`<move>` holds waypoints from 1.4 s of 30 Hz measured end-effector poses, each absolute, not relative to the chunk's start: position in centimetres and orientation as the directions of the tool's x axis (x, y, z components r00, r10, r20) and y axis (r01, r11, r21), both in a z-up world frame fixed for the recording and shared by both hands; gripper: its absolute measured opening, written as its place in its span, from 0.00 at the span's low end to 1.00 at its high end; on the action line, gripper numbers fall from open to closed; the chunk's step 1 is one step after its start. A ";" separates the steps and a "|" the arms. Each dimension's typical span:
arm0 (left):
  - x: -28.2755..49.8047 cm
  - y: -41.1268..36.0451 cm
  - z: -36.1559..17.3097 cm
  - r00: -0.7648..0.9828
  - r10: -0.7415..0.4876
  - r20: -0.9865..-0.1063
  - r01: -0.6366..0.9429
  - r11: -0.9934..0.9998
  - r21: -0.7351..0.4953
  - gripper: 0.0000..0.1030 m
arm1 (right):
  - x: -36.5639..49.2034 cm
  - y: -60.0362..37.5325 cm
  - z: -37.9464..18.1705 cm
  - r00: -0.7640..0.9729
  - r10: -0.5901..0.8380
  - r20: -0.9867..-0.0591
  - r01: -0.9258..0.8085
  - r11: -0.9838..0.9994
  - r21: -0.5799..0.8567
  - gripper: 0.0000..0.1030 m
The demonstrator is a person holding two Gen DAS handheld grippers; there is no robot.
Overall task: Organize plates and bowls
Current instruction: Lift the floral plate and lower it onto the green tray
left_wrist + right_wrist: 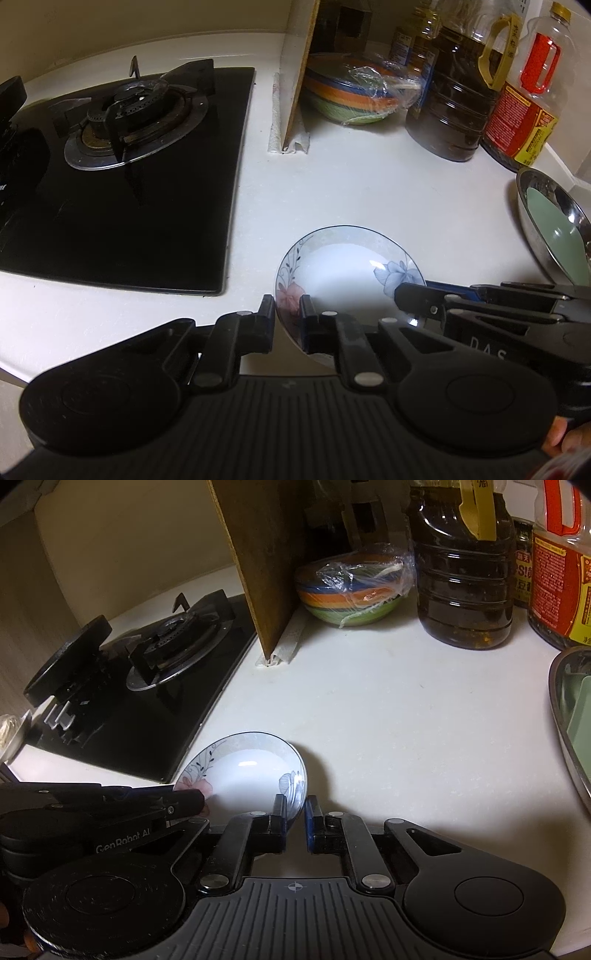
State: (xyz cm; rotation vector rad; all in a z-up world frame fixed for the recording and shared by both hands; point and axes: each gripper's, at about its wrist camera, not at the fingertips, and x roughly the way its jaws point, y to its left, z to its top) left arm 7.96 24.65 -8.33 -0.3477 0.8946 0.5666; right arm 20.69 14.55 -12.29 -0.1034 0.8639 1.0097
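Note:
A white floral bowl (347, 273) sits on the white counter, also seen in the right wrist view (251, 771). My left gripper (288, 306) is shut on the bowl's left rim, one finger inside and one outside. My right gripper (295, 805) is shut on the bowl's right rim; it shows in the left wrist view (410, 295) at the bowl's right edge. A stack of colourful bowls (354, 92) wrapped in plastic stands at the back, also in the right wrist view (351, 590).
A black gas stove (129, 166) lies left of the bowl. A brown board (299, 74) stands upright beside the stacked bowls. Oil and sauce bottles (458, 92) stand at the back right. A steel basin (546, 225) with a green plate is at the right.

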 end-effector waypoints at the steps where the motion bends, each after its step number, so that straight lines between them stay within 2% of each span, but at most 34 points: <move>1: 8.0 24.6 -8.3 0.497 0.315 -0.809 -0.593 0.804 -0.051 0.11 | 20.7 14.5 -12.3 0.242 0.696 -0.676 -0.774 0.559 0.298 0.09; 15: 11.1 22.5 -7.0 0.559 0.277 -0.781 -0.505 0.861 -0.057 0.11 | 22.4 11.3 -10.6 0.332 0.677 -0.657 -0.710 0.638 0.298 0.08; 25: 16.1 19.0 -5.8 0.640 0.184 -0.746 -0.343 0.937 -0.063 0.11 | 24.4 6.1 -8.6 0.473 0.617 -0.629 -0.595 0.750 0.288 0.08; 42: 24.9 11.5 -5.0 0.704 -0.010 -0.710 -0.040 0.998 -0.054 0.11 | 27.8 -2.4 -7.2 0.659 0.438 -0.611 -0.339 0.899 0.279 0.08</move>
